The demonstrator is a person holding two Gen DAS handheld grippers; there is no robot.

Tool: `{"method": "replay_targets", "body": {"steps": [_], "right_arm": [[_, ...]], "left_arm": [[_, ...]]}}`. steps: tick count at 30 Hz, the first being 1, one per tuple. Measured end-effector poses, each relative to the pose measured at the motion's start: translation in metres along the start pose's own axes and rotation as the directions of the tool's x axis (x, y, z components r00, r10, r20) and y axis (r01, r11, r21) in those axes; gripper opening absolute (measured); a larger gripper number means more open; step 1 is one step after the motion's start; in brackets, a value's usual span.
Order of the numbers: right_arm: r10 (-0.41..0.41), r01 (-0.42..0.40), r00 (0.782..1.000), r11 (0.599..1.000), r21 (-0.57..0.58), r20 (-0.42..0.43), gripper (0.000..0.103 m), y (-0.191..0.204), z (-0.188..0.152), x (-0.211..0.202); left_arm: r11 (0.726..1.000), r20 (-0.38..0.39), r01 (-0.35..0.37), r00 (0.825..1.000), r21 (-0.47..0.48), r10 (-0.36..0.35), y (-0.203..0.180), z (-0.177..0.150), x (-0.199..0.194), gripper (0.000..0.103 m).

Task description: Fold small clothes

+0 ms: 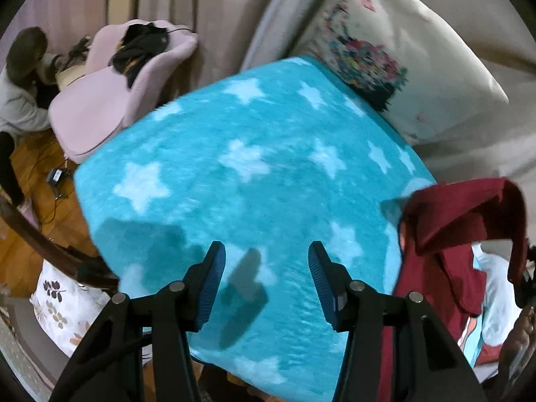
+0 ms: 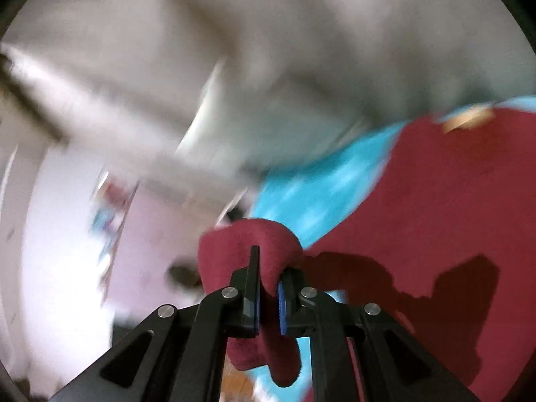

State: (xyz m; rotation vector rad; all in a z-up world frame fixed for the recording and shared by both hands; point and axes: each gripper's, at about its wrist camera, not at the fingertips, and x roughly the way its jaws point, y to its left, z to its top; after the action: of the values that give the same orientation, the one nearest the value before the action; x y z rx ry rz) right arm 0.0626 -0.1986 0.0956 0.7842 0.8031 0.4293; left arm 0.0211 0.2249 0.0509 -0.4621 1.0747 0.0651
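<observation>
A dark red garment (image 1: 449, 241) hangs lifted at the right edge of the left wrist view, over a turquoise blanket with white stars (image 1: 254, 167). My left gripper (image 1: 267, 254) hovers above the blanket, open, with nothing between its blue-padded fingers. In the blurred right wrist view my right gripper (image 2: 269, 268) is shut on a bunched fold of the red garment (image 2: 435, 207), which spreads away to the right. Cloth bulges above and droops below the pinched fingers.
A white pillow with a colourful print (image 1: 385, 53) lies beyond the blanket. A pink chair (image 1: 110, 93) with dark clothes stands at the left, and a person (image 1: 20, 93) bends beside it. Cables lie on the wooden floor (image 1: 37, 174). A floral cushion (image 1: 67, 308) sits at lower left.
</observation>
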Motion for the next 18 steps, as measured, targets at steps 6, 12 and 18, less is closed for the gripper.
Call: {"method": "replay_targets", "body": {"steps": [6, 12, 18], "right_arm": [[-0.554, 0.562, 0.821, 0.827, -0.023, 0.137, 0.012, -0.078, 0.004, -0.085], [-0.654, 0.659, 0.747, 0.752, 0.0, 0.123, 0.048, -0.115, -0.021, -0.114], [-0.586, 0.592, 0.796, 0.806, 0.004, 0.154, 0.053, -0.124, -0.022, -0.145]], "left_arm": [[0.999, -0.033, 0.015, 0.999, 0.052, -0.014, -0.031, -0.009, 0.008, 0.051], [0.993, -0.035, 0.017, 0.999, 0.115, -0.013, -0.069, -0.022, 0.007, 0.051], [0.987, -0.024, 0.015, 1.0, 0.161, -0.011, -0.106, -0.052, -0.003, 0.055]]}}
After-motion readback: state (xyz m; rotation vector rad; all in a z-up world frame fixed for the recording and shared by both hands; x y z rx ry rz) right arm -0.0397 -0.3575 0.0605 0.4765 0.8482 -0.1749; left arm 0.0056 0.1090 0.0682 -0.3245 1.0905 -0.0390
